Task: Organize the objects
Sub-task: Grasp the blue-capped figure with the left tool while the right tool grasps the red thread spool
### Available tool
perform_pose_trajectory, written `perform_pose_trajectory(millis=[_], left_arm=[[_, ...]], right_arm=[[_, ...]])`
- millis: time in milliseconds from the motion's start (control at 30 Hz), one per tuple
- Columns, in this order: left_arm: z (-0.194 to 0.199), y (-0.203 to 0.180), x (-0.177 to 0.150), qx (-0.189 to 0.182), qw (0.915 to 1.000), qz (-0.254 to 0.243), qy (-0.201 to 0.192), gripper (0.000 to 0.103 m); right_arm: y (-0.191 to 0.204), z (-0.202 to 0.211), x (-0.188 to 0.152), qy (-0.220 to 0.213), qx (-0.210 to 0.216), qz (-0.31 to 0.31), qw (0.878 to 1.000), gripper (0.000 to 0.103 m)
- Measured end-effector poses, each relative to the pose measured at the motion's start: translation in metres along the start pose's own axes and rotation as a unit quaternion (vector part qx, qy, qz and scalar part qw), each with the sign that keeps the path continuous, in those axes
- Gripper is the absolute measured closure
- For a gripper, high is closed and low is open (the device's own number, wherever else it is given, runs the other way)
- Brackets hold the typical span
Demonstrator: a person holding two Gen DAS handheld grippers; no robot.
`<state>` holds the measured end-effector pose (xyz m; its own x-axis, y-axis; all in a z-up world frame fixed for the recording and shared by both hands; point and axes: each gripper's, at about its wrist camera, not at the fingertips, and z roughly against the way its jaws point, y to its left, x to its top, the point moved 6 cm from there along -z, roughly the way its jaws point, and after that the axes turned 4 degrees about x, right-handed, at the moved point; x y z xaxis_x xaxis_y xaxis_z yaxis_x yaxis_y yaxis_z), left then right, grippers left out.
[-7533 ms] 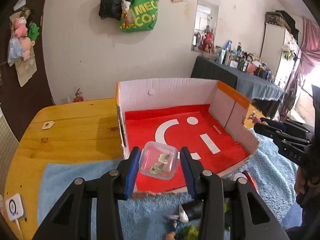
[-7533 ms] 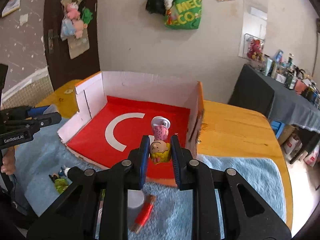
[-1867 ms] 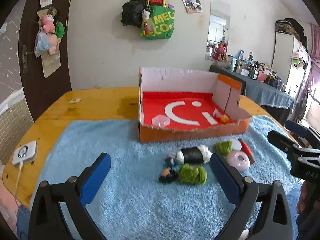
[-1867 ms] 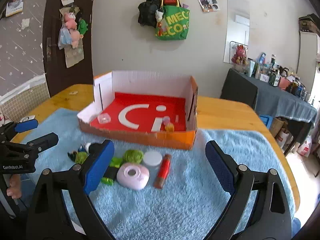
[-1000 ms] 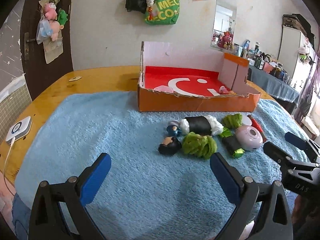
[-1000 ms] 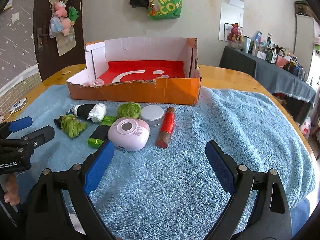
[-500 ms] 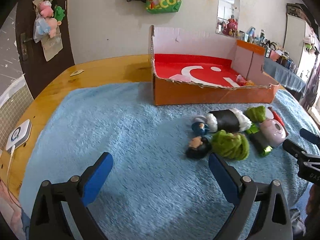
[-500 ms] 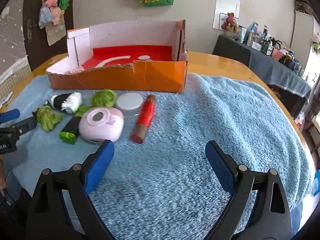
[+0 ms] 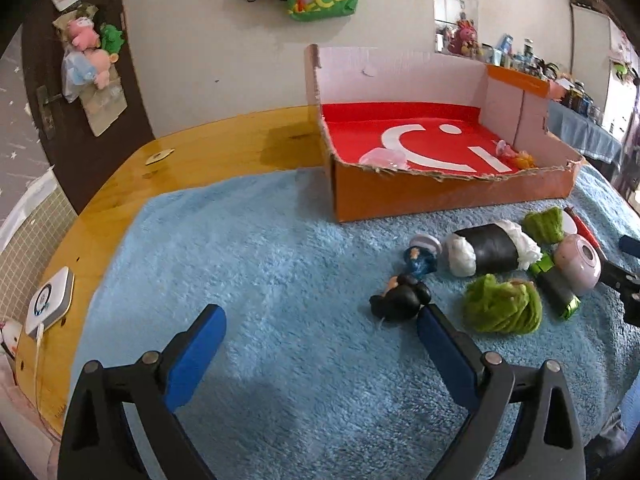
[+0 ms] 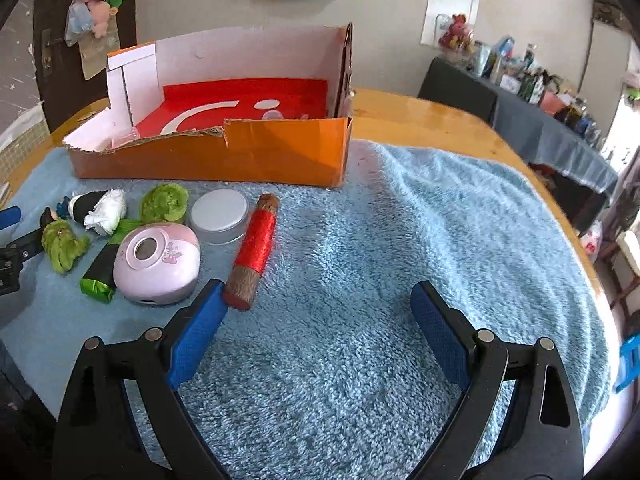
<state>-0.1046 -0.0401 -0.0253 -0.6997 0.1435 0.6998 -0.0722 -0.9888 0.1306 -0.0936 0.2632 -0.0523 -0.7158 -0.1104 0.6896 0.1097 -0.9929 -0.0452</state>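
Spool (image 10: 255, 251) lies on the towel (image 10: 400, 260) before the box (image 10: 240, 156): light, stiff, apt to roll; grasp its red middle. Right gripper (image 10: 316, 322) and left gripper (image 9: 320, 340) gape, empty.

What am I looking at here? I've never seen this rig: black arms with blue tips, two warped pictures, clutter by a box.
A person holds a two-finger tool in each hand; each carries a fisheye camera looking along its fingers. One picture is from the left hand-held gripper, the other from the right hand-held gripper. Both stand open and hold nothing. On the blue towel lie a red thread spool, a pink device, a white lid, green yarn, a black figurine. Behind stands an orange cardboard box.
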Motion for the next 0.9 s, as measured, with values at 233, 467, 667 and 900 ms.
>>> perform_pose_trajectory(millis=[233, 467, 667, 900], left_arm=[[-0.005, -0.018, 0.011, -0.020, 0.9989, -0.043, 0.005, 0.016], [-0.010, -0.028, 0.019, -0.063, 0.9965, -0.052, 0.017, 0.037], [-0.012, -0.034, 0.021, -0.095, 0.9943, -0.043, 0.022, 0.054], [-0.008, -0.039, 0.019, -0.099, 0.9943, -0.037, 0.015, 0.079]], right_arm=[[0.007, -0.008, 0.011, 0.016, 0.007, 0.028, 0.999, 0.011], [0.011, -0.013, 0.017, 0.026, 0.035, 0.024, 0.999, 0.040], [0.016, -0.014, 0.020, 0.027, 0.063, 0.019, 0.997, 0.061], [0.020, -0.011, 0.019, 0.020, 0.082, 0.017, 0.996, 0.083]])
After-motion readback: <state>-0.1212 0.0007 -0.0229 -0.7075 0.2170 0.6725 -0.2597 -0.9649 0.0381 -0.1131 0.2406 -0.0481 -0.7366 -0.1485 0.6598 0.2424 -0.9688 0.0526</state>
